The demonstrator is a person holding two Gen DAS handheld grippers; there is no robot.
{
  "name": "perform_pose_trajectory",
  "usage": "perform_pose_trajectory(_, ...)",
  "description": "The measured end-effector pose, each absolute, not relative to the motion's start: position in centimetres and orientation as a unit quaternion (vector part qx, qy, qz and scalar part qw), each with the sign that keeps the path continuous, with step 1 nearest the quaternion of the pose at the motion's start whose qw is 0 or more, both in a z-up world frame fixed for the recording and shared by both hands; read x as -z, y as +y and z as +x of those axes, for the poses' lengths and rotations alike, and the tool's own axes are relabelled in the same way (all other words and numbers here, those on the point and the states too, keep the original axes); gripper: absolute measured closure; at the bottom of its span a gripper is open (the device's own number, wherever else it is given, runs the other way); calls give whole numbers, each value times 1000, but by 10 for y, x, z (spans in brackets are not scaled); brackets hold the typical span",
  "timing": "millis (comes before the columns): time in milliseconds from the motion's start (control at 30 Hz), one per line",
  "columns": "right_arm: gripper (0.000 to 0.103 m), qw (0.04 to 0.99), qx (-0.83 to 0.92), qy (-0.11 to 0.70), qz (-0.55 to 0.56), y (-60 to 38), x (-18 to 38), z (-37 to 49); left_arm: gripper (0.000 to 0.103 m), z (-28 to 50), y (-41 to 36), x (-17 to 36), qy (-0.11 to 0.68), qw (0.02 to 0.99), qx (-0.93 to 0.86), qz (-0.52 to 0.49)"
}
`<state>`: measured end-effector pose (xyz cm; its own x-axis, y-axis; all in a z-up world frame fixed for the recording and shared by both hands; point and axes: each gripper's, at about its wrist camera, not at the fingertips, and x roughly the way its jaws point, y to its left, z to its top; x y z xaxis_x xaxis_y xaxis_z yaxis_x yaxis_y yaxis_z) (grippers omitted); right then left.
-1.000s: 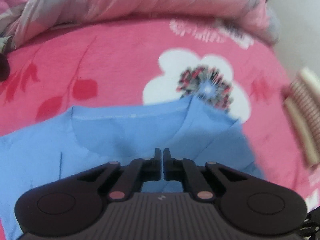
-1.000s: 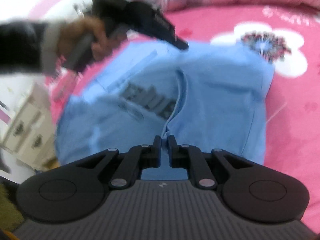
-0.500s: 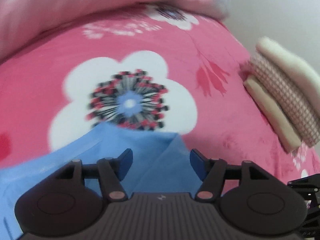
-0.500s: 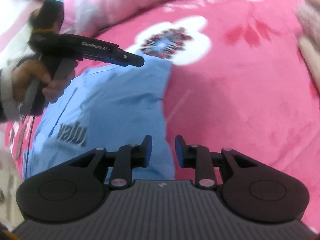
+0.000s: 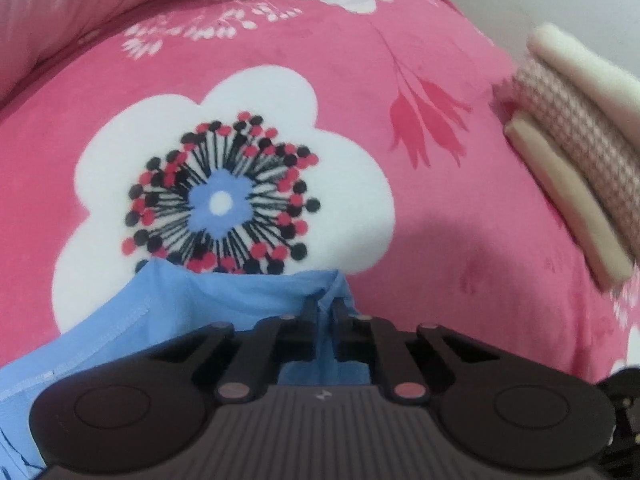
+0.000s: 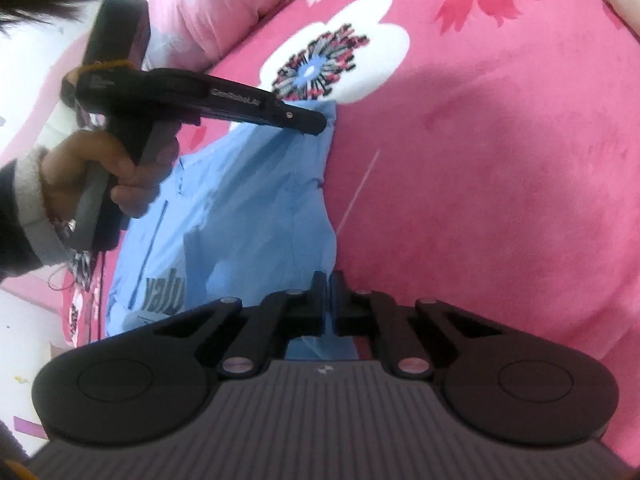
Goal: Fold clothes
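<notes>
Right wrist view: left gripper (image 6: 316,122) and right gripper (image 6: 329,280), both angled downward, have just closed, pinching the blue shirt (image 6: 256,200).

The left gripper (image 5: 325,308) points steeply down, its jaws having just closed; they now pinch a fold of the shirt (image 5: 240,292) between the pads. In the right wrist view this same gripper (image 6: 320,122) reaches in from the left, its tip clamped on the far corner of the cloth. A hand (image 6: 108,172) wraps the grip, fingers (image 6: 132,196) curled round the handle, a dark sleeve (image 6: 16,240) with a pale cuff behind it. The right gripper (image 6: 330,284) slants down less steeply; its jaws have also just closed and nip the near edge of the cloth.
</notes>
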<state>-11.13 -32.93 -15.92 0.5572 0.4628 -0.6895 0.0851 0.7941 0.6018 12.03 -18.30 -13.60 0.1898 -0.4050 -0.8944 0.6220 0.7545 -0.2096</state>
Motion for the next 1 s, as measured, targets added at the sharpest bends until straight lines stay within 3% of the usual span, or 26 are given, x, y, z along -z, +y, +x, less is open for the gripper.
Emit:
perform_pose_trajectory(200, 103, 854, -91, 407, 310, -336, 147, -129, 97, 128, -175, 115, 484, 812, 327, 17)
perform_pose_trajectory(400, 103, 852, -44, 418, 313, -340, 175, -132, 94, 121, -193, 153, 490, 809, 321, 49)
perform_pose_trajectory(433, 103, 852, -39, 416, 315, -342, 174, -133, 89, 119, -194, 153, 486, 811, 322, 47)
perform_pose_trajectory(500, 102, 860, -26, 416, 294, -344, 166, -136, 69, 119, -194, 148, 483, 809, 335, 37)
perform_pose_trajectory(567, 101, 872, -27, 411, 263, -346, 155, -136, 40, 119, -193, 141, 477, 812, 334, 32)
perform_pose_trajectory(800, 100, 889, -195, 398, 112, -308, 130, -118, 34, 128, -169, 122, 473, 828, 301, -13)
perform_pose_trajectory(900, 103, 875, -163, 450, 70, -306, 151, -115, 33, 127, -149, 111, 470, 835, 285, -25)
perform_pose_trajectory(967, 103, 877, -120, 454, 97, -321, 149, -120, 33, 125, -133, 102, 463, 841, 280, -31)
perform_pose_trajectory(1000, 99, 879, -101, 453, 106, -327, 144, -124, 32, 124, -125, 98, 459, 844, 277, -33)
